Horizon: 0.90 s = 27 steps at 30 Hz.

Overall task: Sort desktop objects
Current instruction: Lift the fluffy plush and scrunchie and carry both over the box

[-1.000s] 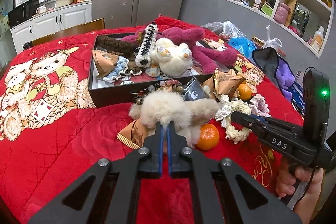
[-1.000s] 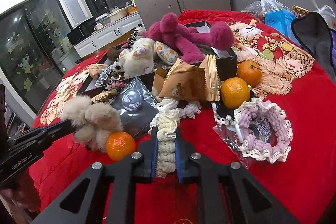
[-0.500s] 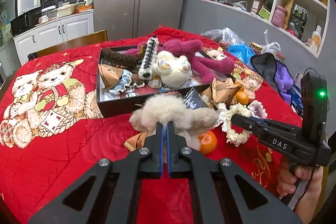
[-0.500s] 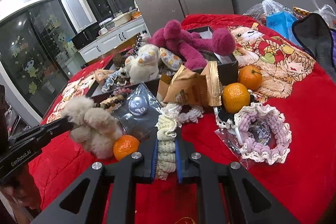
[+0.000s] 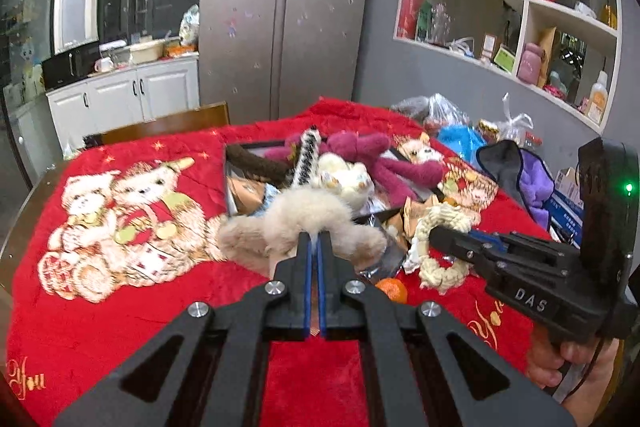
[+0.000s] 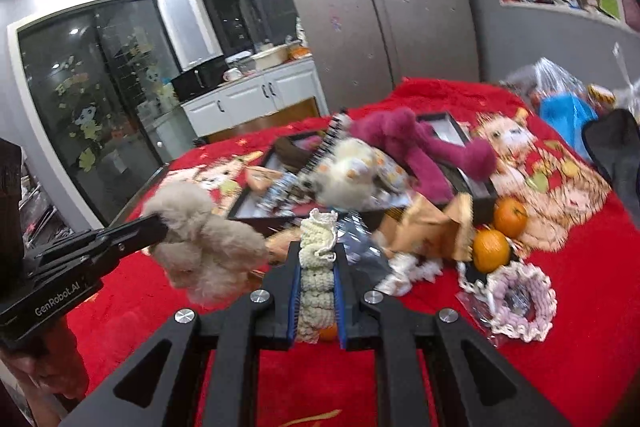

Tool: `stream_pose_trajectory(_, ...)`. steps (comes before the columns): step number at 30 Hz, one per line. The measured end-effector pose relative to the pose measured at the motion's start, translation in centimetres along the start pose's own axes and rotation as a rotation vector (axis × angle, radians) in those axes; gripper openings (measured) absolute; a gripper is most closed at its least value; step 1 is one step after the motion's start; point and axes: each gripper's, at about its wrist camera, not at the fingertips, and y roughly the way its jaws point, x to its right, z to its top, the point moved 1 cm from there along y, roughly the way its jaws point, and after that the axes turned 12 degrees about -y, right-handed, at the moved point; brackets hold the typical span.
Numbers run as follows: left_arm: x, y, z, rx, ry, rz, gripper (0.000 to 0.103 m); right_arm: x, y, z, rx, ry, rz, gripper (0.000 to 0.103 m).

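Observation:
My left gripper point(image 5: 315, 241) is shut on a beige fluffy plush point(image 5: 308, 223), lifted above the red cloth; the same plush point(image 6: 200, 239) hangs off that gripper point(image 6: 158, 223) in the right wrist view. My right gripper point(image 6: 316, 267) is shut on a cream crocheted scrunchie point(image 6: 318, 259), also raised; in the left wrist view the scrunchie point(image 5: 436, 247) dangles as a loop from the right gripper point(image 5: 434, 237). Behind both stands a black box point(image 5: 234, 151) holding a white plush point(image 5: 344, 179), a magenta plush point(image 5: 376, 155) and hair ties.
On the red bear-print tablecloth point(image 5: 120, 299) lie oranges point(image 6: 490, 251), gold snack packets point(image 6: 428, 227), a lilac crocheted scrunchie in plastic point(image 6: 516, 299) and a white one point(image 6: 412, 273). Bags and dark cloth point(image 5: 500, 163) crowd the far right. A fridge point(image 5: 280, 7) stands behind.
Both grippers rose off the cloth with their catches: the beige plush and the cream scrunchie now hang in the air. The table and box look lower and farther.

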Motion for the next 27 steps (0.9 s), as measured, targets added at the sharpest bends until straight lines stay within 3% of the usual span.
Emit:
stream_pose_trajectory(13, -0.7, -2.8, -0.4, 0.014, -0.001, 0.015, 0.002, -3.5, -1.9, 1.0, 0.017, -0.039, 0.025, 0.014)
stream_pose_trajectory(27, -1.1, -0.1, 0.6, -0.025, -0.009, 0.040, 0.002, -4.6, -1.0, 1.3, -0.008, -0.042, 0.042, 0.014)
